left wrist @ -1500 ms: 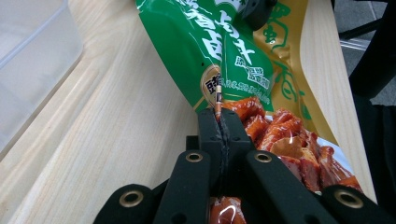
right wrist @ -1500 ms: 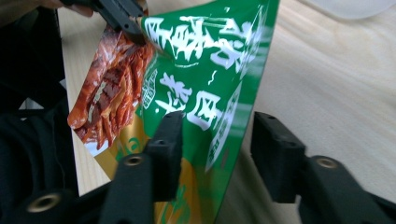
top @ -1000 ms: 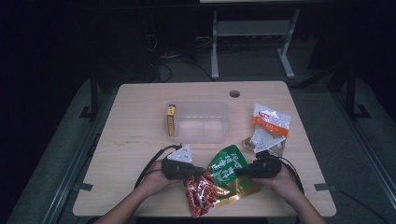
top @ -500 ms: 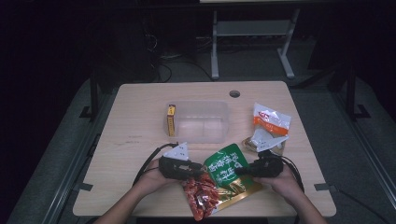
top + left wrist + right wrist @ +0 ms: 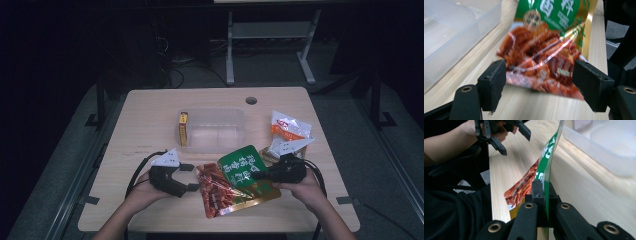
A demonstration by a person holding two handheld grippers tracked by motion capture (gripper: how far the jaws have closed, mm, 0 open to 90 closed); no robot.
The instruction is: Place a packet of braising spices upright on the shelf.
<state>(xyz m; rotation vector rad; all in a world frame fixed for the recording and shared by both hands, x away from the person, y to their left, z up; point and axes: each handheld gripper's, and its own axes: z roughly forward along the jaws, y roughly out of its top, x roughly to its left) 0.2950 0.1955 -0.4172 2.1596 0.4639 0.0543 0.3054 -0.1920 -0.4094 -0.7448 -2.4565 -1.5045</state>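
Observation:
My right gripper (image 5: 257, 176) (image 5: 544, 187) is shut on the edge of a green snack bag (image 5: 245, 169) (image 5: 547, 152) and holds it tilted on edge above the table. A red snack bag (image 5: 215, 192) (image 5: 536, 62) lies partly under the green bag (image 5: 554, 12). Just left of the red bag (image 5: 524, 185) is my left gripper (image 5: 192, 177) (image 5: 539, 82). It is open, its jaws spread to either side of the bag's near edge without touching it. The right gripper view shows the left gripper (image 5: 511, 137) farther off, in a hand.
A clear plastic container (image 5: 215, 130) (image 5: 454, 32) (image 5: 604, 147) stands mid-table, with a yellow box (image 5: 183, 128) against its left side. White and orange packets (image 5: 289, 131) lie at the right. The wooden table (image 5: 150, 125) has a round hole (image 5: 251, 100) at the back.
My left gripper has drawn back to the left, away from the red bag. The green bag, with the right gripper, has shifted slightly up and right.

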